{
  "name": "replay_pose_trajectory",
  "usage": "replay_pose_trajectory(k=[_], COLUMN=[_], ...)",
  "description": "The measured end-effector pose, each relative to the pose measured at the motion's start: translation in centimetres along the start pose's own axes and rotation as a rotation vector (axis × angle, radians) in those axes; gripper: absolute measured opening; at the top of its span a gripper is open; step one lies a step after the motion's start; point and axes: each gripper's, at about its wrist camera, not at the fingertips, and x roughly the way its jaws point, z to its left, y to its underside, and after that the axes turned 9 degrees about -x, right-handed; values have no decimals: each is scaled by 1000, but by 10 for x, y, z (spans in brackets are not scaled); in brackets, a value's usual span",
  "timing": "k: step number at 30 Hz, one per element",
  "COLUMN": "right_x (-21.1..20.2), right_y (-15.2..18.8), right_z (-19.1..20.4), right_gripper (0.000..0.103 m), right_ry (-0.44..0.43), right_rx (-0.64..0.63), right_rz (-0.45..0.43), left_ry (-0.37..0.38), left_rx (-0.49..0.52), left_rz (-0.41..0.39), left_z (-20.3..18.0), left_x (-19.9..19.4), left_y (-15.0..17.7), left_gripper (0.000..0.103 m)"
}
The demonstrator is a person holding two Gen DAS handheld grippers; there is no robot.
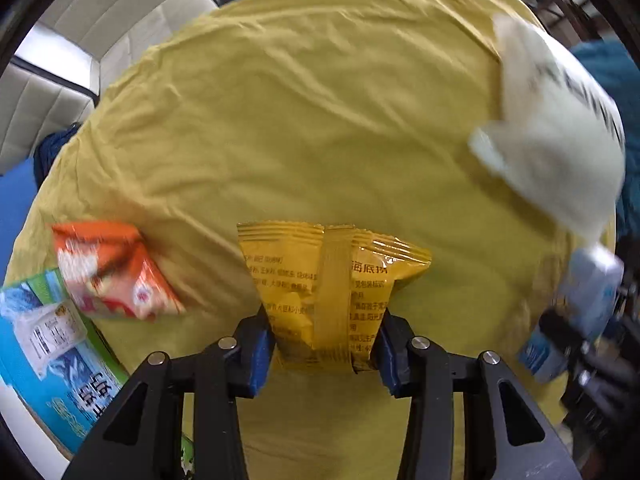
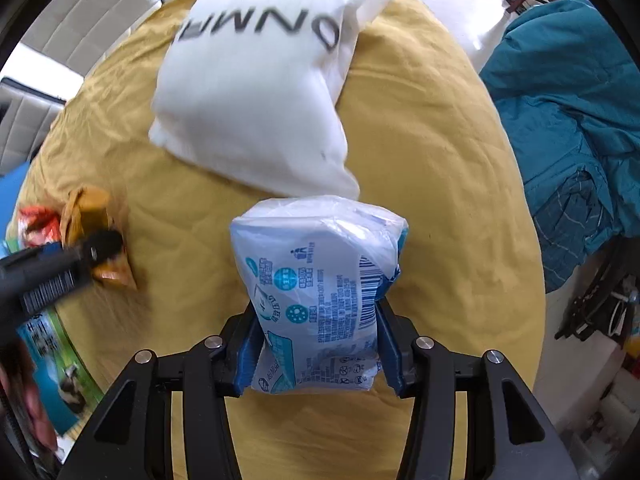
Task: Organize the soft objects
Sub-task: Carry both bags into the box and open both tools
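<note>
My left gripper [image 1: 326, 350] is shut on a yellow snack bag [image 1: 328, 280] and holds it over the yellow cloth [image 1: 300, 120]. My right gripper [image 2: 318, 344] is shut on a white and blue tissue pack [image 2: 320, 292]. A white pillow bag with black letters [image 2: 260, 80] lies just beyond the pack; it also shows blurred at the right of the left wrist view [image 1: 556, 128]. An orange snack bag [image 1: 112, 272] lies on the cloth at the left. The left gripper [image 2: 96, 256] with its yellow bag [image 2: 90, 212] shows at the left of the right wrist view.
A blue and green carton [image 1: 52, 352] lies at the cloth's left edge. A teal jacket [image 2: 568, 120] hangs at the right. White padded chairs [image 1: 100, 20] stand behind the table. The right gripper and tissue pack [image 1: 580, 312] show blurred at the right edge.
</note>
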Motion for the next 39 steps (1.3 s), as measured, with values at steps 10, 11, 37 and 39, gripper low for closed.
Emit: replay_pose_trajectory(k=[10,11,37,39], right_x=[18,19,-102,-119], right_y=[21,21,78,85], right_z=[4,5,125,140], right_gripper=[53,53,47,47], right_ry=[19,26,-9,-25], right_rx=[-42,-41,-186,-209], right_rz=[52,52,-141,-166], left_ry=[32,39,159,175], left_rx=[2,-10,-184,-209], left_rz=[29,26,-298,-324], left_z=[1,3,96,111], left_x=[21,21,-125,-137], left_y=[52,52,176,185], left_gripper=[43,43,35,35])
